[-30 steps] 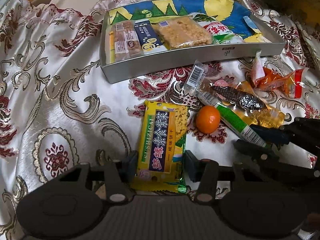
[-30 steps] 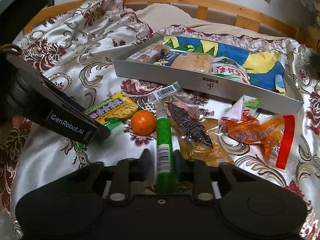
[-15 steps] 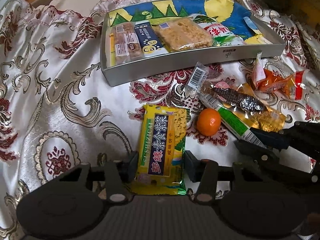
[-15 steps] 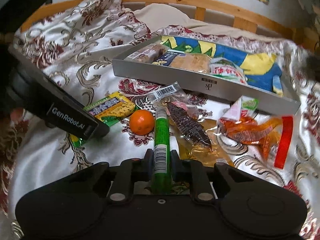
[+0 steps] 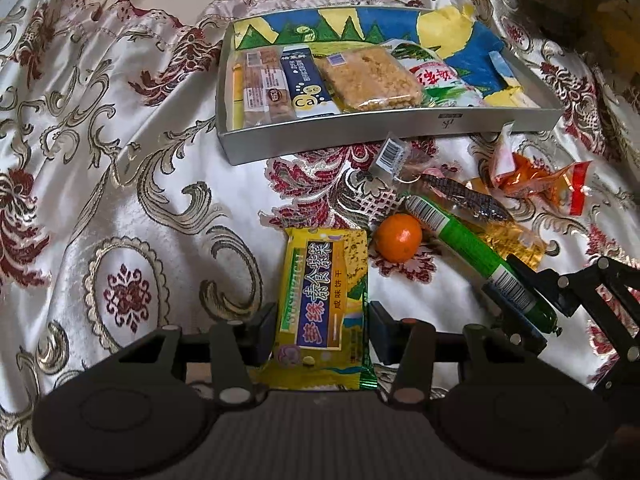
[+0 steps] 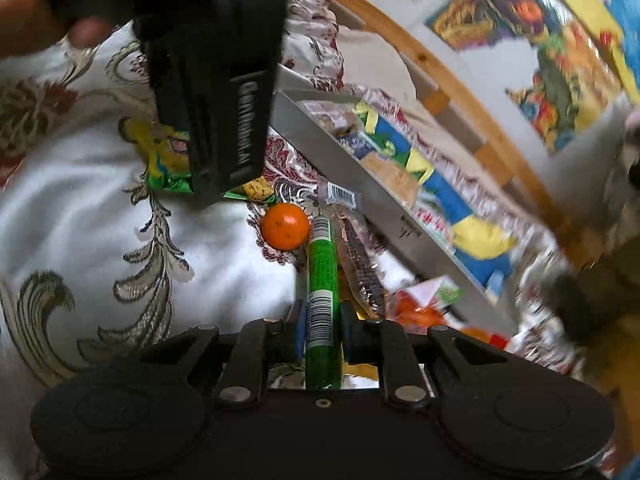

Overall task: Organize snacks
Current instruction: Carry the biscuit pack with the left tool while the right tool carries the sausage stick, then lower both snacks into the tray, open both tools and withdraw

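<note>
While clamped on green stick (image 6: 322, 276) beside tangerine (image 6: 285, 226): right gripper (image 6: 323, 330).
Left gripper (image 5: 323, 330), fingers apart, straddling yellow cracker packet (image 5: 325, 296) near tangerine.

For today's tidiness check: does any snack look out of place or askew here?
Yes. Several snacks lie loose on the bedspread outside the tray: an orange, a crumpled orange wrapper and an overlapping clear packet, all askew rather than lined up inside.

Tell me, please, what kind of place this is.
Probably a bedroom: the snacks lie on a white satin bedspread with red and gold patterns, a wooden bed rail runs behind it, and colourful paintings hang on the wall.
</note>
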Tool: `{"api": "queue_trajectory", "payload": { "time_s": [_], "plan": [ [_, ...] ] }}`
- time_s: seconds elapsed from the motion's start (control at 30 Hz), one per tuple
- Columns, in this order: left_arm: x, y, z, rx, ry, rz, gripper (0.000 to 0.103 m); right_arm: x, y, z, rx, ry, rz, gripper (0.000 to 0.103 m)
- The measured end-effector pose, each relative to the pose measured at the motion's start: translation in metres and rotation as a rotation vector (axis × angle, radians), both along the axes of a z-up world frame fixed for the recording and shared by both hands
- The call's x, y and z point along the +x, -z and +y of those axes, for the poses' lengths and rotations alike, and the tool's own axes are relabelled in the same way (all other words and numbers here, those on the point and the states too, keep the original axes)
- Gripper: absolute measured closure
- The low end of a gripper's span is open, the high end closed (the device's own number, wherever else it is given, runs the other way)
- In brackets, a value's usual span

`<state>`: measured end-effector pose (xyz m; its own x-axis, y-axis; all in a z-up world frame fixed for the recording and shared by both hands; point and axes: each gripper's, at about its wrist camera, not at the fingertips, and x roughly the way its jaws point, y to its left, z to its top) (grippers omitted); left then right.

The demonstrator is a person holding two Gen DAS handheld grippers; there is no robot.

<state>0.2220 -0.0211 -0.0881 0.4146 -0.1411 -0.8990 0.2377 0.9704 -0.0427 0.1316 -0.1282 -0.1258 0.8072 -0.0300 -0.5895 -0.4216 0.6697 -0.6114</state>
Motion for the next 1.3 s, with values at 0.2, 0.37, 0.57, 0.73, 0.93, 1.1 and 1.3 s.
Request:
{"api": "queue_trajectory", "payload": {
  "time_s": [0.2,0.37,0.57,0.73,0.93,1.1,1.3],
  "plan": [
    [-0.013,-0.014,0.003,-0.053,-0.018,-0.019,0.051,-0.007,-0.009,-0.001,-0.031,-0.014,-0.056,0.085],
    [-0.020,-0.029,0.006,-0.102,-0.033,-0.060,0.051,-0.011,-0.018,0.000,-0.036,-0.019,-0.116,0.085],
    [-0.018,-0.046,0.014,-0.183,-0.089,-0.193,0.051,-0.011,-0.025,0.000,-0.043,-0.020,-0.203,0.085],
    [0.003,-0.056,0.011,-0.221,-0.117,-0.329,0.051,0.008,-0.037,-0.006,0.001,0.012,-0.275,0.085],
    [0.047,-0.061,0.007,-0.300,-0.163,-0.408,0.051,0.047,-0.056,-0.025,0.113,0.096,-0.324,0.085],
    [0.085,-0.045,0.002,-0.311,-0.182,-0.431,0.051,0.089,-0.060,-0.037,0.190,0.165,-0.325,0.085],
    [0.112,-0.021,0.000,-0.313,-0.186,-0.440,0.051,0.135,-0.050,-0.043,0.248,0.209,-0.307,0.085]
  ]
}}
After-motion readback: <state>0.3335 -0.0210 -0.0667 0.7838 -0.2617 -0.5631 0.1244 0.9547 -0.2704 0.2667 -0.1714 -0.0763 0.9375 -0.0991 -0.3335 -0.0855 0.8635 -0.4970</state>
